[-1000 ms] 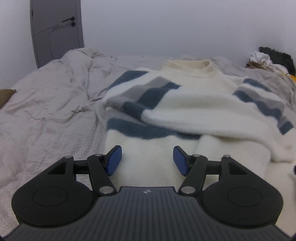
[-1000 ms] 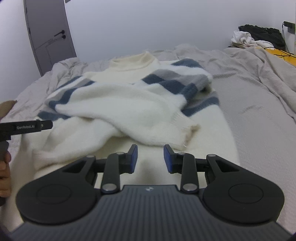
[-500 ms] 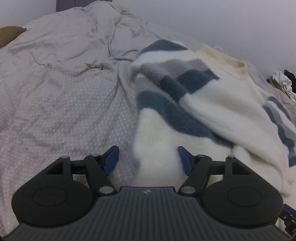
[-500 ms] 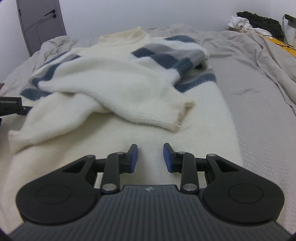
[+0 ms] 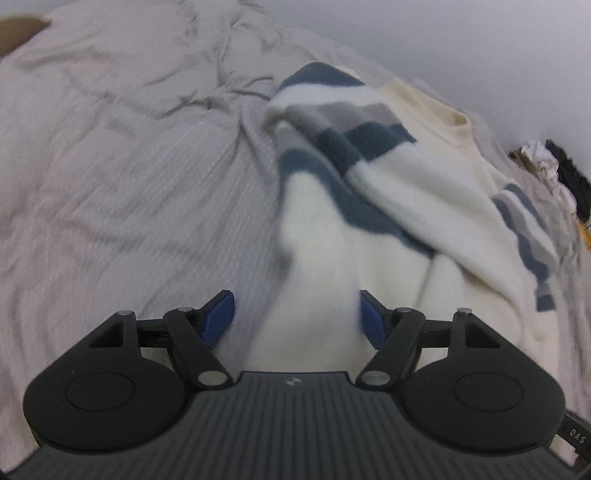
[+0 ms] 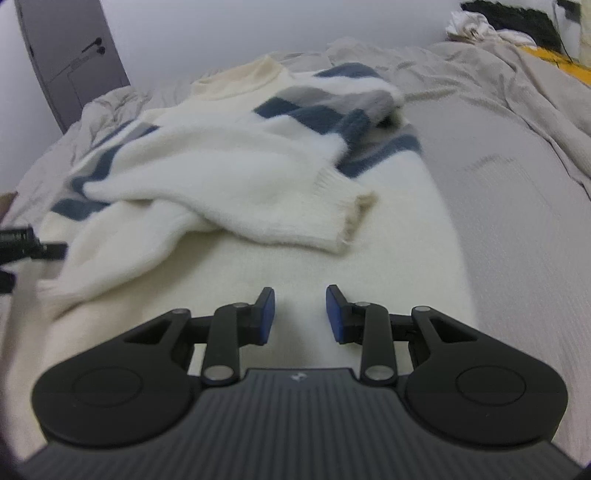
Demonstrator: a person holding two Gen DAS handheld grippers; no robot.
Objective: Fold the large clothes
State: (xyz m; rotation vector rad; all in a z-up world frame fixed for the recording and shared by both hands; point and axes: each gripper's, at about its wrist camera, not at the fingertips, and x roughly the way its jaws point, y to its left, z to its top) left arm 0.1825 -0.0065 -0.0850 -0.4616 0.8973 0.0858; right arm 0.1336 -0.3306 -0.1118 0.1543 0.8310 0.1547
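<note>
I'm holding my left gripper (image 5: pixel 295 317) over the sweater (image 5: pixel 388 206) edge on the bed (image 5: pixel 110 166), jaws having just been opening, now spread wide, pinching nothing. My right gripper (image 6: pixel 300 314) is hovering above the sweater's body, jaws narrowly parted and empty, sleeve (image 6: pixel 258 188) lying just ahead.

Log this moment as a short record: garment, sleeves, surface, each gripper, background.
garment: cream sweater with blue and grey stripes, lying flat on the bed, collar at the far end
sleeves: both folded across the chest; one cuff lies on top
surface: bed with a wrinkled grey cover
left gripper: open, jaws just widened, over the sweater's side edge, holding nothing
right gripper: open, narrower gap, over the lower body, holding nothing
background: grey door; pile of clothes at the far corner
</note>
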